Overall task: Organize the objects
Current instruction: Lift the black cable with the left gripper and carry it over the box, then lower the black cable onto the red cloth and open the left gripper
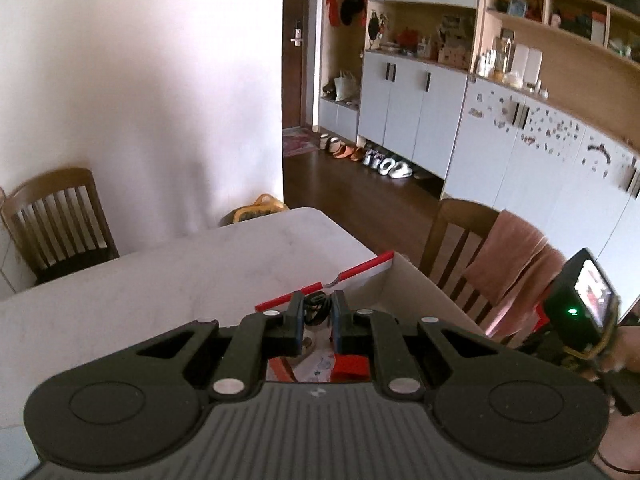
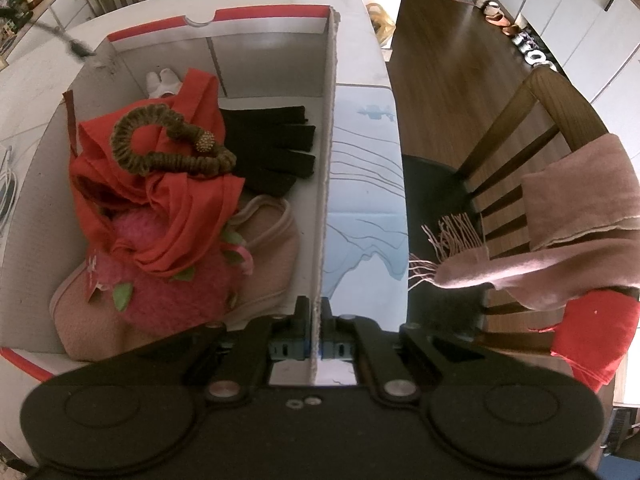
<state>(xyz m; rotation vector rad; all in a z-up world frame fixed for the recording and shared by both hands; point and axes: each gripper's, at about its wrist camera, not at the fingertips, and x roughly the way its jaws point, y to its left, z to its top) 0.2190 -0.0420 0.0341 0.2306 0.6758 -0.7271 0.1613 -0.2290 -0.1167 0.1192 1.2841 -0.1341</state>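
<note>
Only right view, box (image 2: 280,64) contents, red cloth (image 2: 180,200), black glove (image 2: 272,148).

**No readable text in either view**

I am looking through both wrist cameras and I am not finding any word, number or brand that I can read. The cabinet doors (image 1: 536,136) are carrying many small stickers, but they are staying too blurred to make out. The small screen (image 1: 596,292) at the right edge is glowing, with a green light beside it, and its content is not legible.
</note>
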